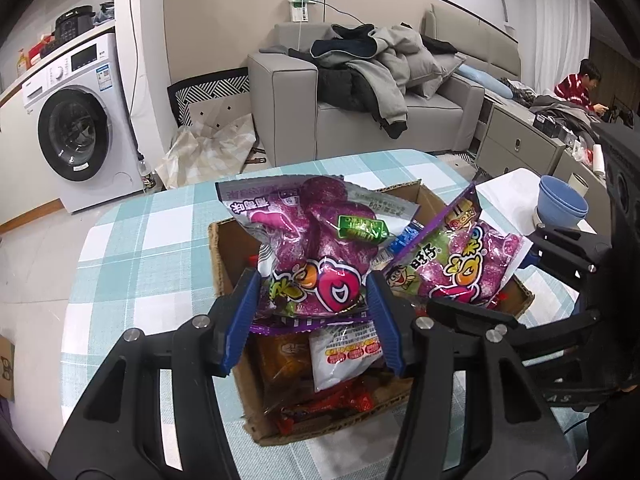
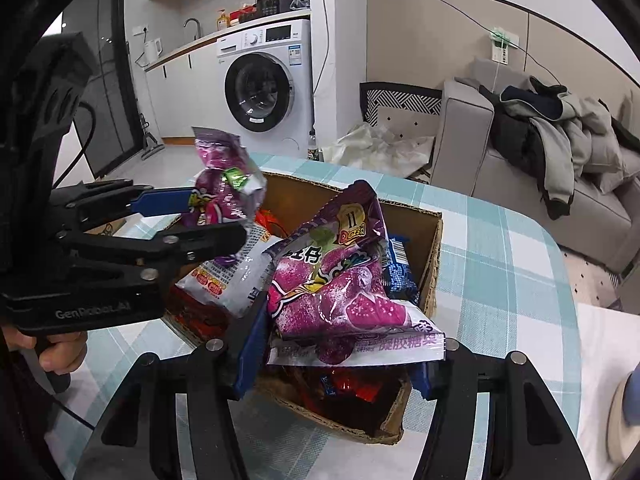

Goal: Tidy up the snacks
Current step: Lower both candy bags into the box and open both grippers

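A cardboard box full of snack packets stands on the checked tablecloth; it also shows in the right wrist view. My left gripper is shut on a purple gummy candy bag and holds it above the box; the same bag shows in the right wrist view. My right gripper is shut on a second purple candy bag, also over the box; this bag shows in the left wrist view. Below lie a white packet, red wrappers and a blue packet.
Two stacked blue bowls stand on a white surface at the table's right. Beyond the table are a grey sofa piled with coats, a washing machine and a seated person at the far right.
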Tool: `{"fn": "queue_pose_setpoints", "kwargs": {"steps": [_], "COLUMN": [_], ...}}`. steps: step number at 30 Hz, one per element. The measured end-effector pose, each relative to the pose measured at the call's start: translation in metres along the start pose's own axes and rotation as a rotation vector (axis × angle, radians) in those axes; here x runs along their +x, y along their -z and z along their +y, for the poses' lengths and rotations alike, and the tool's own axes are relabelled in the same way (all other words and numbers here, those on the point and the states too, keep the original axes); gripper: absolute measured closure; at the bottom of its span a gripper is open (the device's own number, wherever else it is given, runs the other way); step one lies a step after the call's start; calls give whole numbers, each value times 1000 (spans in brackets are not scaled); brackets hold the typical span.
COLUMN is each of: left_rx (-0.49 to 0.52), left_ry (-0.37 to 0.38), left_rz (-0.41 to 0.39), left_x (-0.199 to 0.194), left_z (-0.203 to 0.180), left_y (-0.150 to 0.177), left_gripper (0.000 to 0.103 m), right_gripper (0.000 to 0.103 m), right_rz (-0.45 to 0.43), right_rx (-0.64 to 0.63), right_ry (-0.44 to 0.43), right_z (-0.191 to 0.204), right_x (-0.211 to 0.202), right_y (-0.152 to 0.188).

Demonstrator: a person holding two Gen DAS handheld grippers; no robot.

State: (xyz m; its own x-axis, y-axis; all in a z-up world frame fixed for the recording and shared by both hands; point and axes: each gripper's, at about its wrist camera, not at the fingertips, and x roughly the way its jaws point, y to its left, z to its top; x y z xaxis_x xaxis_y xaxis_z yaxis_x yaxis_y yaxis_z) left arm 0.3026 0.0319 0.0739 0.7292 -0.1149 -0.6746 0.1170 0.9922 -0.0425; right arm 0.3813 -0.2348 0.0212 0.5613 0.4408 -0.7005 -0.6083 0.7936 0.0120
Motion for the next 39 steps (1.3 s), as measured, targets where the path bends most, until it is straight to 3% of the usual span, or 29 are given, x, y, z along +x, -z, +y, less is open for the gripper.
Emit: {"fn": "queue_pose_setpoints", "kwargs": {"steps": [6,8,10,12,14,15,16,20,24,32,39], "left_rx": [-1,11,12,2,-11,-15,-17,-25,-34,-70,-70], "left_ry": [7,7,4,11,30,31,27,47,50,44,2], "left_rz": [12,11,13,15,21,20,13,-5,-28,-78,-152], "left_x": [11,11,12,10,8,6,3,-11,-27,-63,-91], "left_z": [2,0,0,0,2,3,2,3,6,16,12], "left_y": [-1,0,0,2,4,5,6,10,17,39,71], "left_gripper": [50,50,48,46,36,24,20,19,1,1,1], "right_gripper": [41,34,21,21,20,17,14,3,1,1,0], "right_rz": [-29,-61,-75,-82,-81,-84,-87,-101,-139,-176,-283], "right_rx": [-42,-53,-55,-54,-51,-46,-38,-3,46,102,105], "right_ry": [32,42,45,51,61,66,69,70,70,54,9], "right_z": [2,3,4,3,2,1,-1,-6,-11,-10,5], "right_x": [-7,-15,-21,-26,-29,-31,-33,-42,-56,-72,-91], "right_y": [4,5,4,5,6,7,8,14,21,34,52]}}
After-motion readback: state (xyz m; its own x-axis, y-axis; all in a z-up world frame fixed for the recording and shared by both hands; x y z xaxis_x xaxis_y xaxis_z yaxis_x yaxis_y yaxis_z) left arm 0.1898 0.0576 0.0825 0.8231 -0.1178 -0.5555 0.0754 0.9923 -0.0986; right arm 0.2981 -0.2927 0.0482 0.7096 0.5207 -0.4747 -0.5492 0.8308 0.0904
